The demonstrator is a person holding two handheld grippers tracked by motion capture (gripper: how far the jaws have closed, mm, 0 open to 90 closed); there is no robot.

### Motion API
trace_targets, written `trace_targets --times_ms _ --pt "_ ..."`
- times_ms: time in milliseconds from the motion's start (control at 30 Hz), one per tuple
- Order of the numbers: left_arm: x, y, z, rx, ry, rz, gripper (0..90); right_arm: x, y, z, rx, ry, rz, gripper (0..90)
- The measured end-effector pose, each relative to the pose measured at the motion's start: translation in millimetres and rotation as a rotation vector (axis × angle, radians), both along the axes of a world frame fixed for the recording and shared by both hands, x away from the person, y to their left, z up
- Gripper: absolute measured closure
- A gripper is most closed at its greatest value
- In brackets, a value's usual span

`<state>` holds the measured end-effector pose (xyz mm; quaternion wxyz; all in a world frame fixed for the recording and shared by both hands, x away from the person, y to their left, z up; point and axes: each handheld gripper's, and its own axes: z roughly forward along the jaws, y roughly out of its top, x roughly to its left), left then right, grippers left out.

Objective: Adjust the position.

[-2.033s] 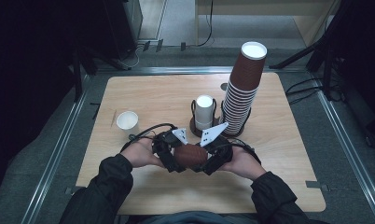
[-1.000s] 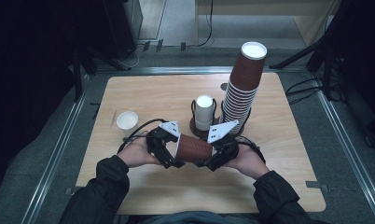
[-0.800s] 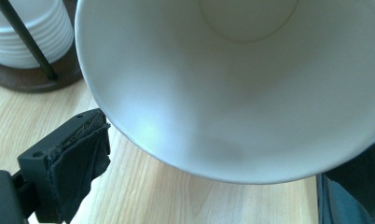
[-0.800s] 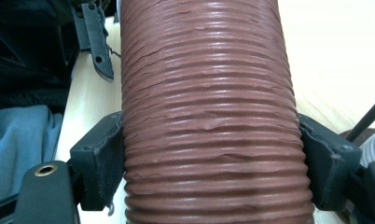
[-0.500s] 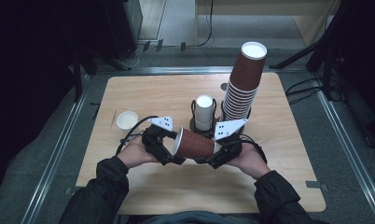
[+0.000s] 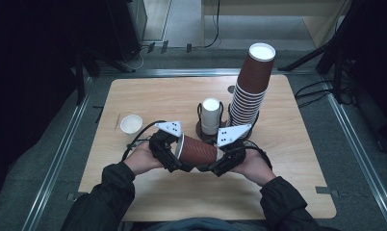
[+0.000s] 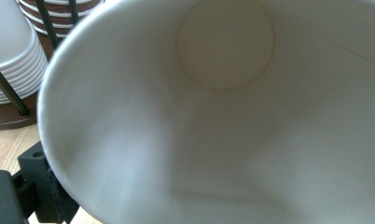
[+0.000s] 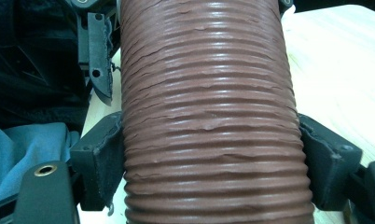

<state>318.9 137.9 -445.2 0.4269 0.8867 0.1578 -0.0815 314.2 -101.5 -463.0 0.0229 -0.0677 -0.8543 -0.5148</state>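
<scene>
The brown ribbed paper cup (image 6: 197, 151) lies on its side in the air above the table (image 6: 148, 96), held between the two tools; the right tool (image 6: 219, 167) has its two black jaws pressed against opposite sides of the cup's ribbed wall near its narrow end, closed as far as the cup allows, as the right gripper view shows, where the cup (image 8: 209, 112) runs straight up between the jaws; the left tool (image 6: 171, 155) sits at the cup's open rim, and in the left gripper view the white inside of the cup (image 7: 213, 121) faces the camera with one black jaw tip against the outside of the rim at lower left, but the other jaw is hidden, so it cannot be told how far this tool is open or whether it grips; beyond the two tools, well apart from the held cup, a wire holder with a white cup stack (image 6: 211, 115) stands beside a tall leaning stack of brown cups (image 6: 249, 91); off to the far side of the left tool a single small white cup (image 6: 131, 123) stands upright on the table.
</scene>
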Motion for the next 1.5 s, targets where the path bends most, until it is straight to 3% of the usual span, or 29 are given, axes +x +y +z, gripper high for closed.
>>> trace_targets --times_ms 100,500,733,867,1100,1367,1500 --pt "0.8 3.0 1.9 -0.021 0.004 -0.003 7.1 -0.5 0.2 -0.7 -0.010 -0.002 0.009 19.9" --pt "0.1 2.7 3.3 0.009 0.004 -0.014 9.8 -0.8 1.6 -1.4 -0.022 0.005 0.012 19.7" --pt "0.8 7.8 7.8 0.012 -0.010 0.001 9.8 0.8 1.2 -2.0 -0.059 0.055 0.000 15.7" --pt "2.4 14.3 11.7 0.027 -0.021 0.013 10.0 2.7 -0.7 -4.0 -0.091 0.057 -0.018 15.4" --pt "3.5 16.7 12.7 0.101 -0.047 0.020 10.3 5.4 -1.5 -10.2 -0.140 0.068 -0.041 15.4" --pt "4.6 7.5 5.4 0.245 -0.080 0.006 10.3 7.1 -2.7 -12.5 -0.164 0.066 -0.062 15.3" --pt "5.1 2.7 0.1 0.295 -0.092 0.006 10.3 7.3 -1.9 -14.2 -0.181 0.061 -0.059 15.4"
